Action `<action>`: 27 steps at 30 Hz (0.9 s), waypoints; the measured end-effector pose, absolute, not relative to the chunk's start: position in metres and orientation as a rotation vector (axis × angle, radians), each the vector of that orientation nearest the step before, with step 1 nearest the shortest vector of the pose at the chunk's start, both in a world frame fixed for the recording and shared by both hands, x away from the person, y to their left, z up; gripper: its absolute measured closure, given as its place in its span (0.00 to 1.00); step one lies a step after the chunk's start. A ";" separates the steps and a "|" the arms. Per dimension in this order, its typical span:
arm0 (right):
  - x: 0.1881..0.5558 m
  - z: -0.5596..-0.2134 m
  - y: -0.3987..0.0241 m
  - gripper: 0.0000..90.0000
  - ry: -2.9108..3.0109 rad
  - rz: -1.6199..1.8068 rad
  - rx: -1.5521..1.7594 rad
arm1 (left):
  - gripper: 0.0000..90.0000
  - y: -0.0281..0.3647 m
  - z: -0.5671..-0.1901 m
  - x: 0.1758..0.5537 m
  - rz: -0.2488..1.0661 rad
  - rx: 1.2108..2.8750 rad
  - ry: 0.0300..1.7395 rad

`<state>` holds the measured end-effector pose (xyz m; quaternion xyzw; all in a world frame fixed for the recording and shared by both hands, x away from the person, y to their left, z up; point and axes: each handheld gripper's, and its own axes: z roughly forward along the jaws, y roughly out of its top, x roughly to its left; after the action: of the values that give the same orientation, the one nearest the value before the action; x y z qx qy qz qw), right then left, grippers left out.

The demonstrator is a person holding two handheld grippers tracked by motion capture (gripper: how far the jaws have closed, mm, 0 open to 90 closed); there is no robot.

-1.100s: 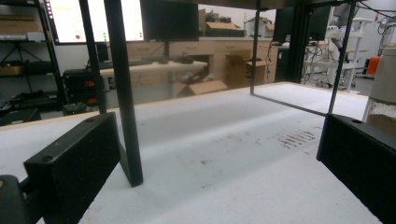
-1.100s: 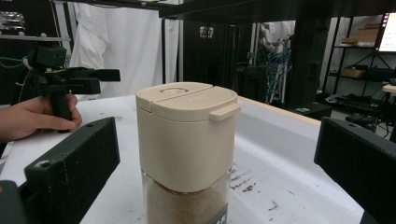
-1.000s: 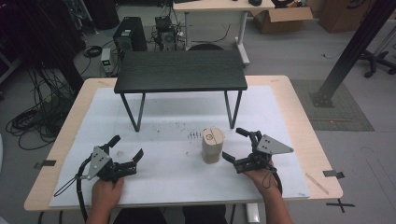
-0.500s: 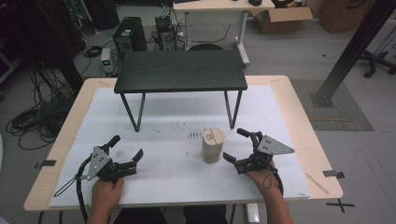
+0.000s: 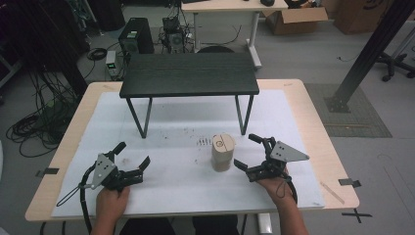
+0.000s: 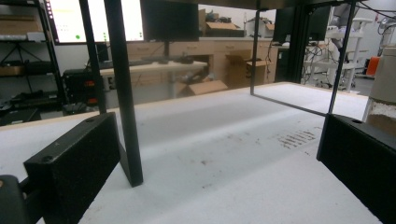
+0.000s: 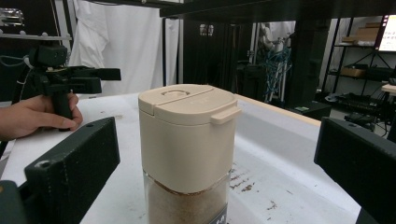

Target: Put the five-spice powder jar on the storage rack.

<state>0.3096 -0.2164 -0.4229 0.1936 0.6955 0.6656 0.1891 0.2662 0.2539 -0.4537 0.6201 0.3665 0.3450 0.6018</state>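
Observation:
A beige-lidded jar (image 5: 222,152) with brown powder in its clear base stands upright on the white mat, just in front of the small black table (image 5: 190,74). My right gripper (image 5: 248,150) is open right of the jar, its jaws pointing at it without touching. In the right gripper view the jar (image 7: 187,151) stands between and beyond the two jaws. My left gripper (image 5: 132,155) is open at the front left, nothing between its jaws. The left gripper view looks past a black table leg (image 6: 122,88), with the jar (image 6: 384,93) at the right edge.
The black table stands on thin legs (image 5: 244,116) over the back half of the white mat (image 5: 186,181). Brown crumbs (image 5: 201,142) speckle the mat left of the jar. Tape marks (image 5: 351,182) sit at the wooden table's edges. Cables, a computer and boxes lie on the floor behind.
My right gripper has edged slightly right and back from the jar. The left gripper and the jar have stayed still.

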 end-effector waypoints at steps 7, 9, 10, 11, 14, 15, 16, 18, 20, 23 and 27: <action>0.310 -0.421 -0.213 0.00 1.964 1.872 0.534 | 0.00 0.254 -0.454 0.266 0.800 1.437 0.848; 0.311 -0.420 -0.212 0.00 1.966 1.873 0.531 | 0.00 0.254 -0.454 0.266 0.800 1.436 0.848; 0.311 -0.420 -0.211 0.00 1.968 1.873 0.531 | 0.00 0.254 -0.454 0.266 0.800 1.436 0.848; 0.311 -0.419 -0.210 0.00 1.974 1.874 0.527 | 0.00 0.254 -0.454 0.266 0.800 1.436 0.848; 0.312 -0.419 -0.207 0.00 1.981 1.873 0.522 | 0.00 0.254 -0.454 0.266 0.800 1.436 0.848; 0.312 -0.419 -0.207 0.00 1.981 1.873 0.522 | 0.00 0.254 -0.454 0.266 0.800 1.436 0.848; 0.312 -0.419 -0.206 0.00 1.984 1.872 0.521 | 0.00 0.254 -0.454 0.266 0.800 1.435 0.848; 0.313 -0.418 -0.203 0.00 1.996 1.869 0.515 | 0.00 0.254 -0.454 0.266 0.800 1.435 0.848; 0.314 -0.418 -0.202 0.00 1.998 1.868 0.513 | 0.00 0.254 -0.454 0.266 0.800 1.435 0.848; 0.315 -0.418 -0.200 0.00 2.009 1.863 0.510 | 0.00 0.254 -0.454 0.266 0.801 1.435 0.847; 0.317 -0.419 -0.196 0.00 2.021 1.863 0.508 | 0.00 0.254 -0.454 0.266 0.801 1.435 0.847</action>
<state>0.3169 -0.1961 -0.4190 0.1789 0.7123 0.6565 0.1721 0.2659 0.2538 -0.4538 0.6196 0.3656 0.3460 0.6022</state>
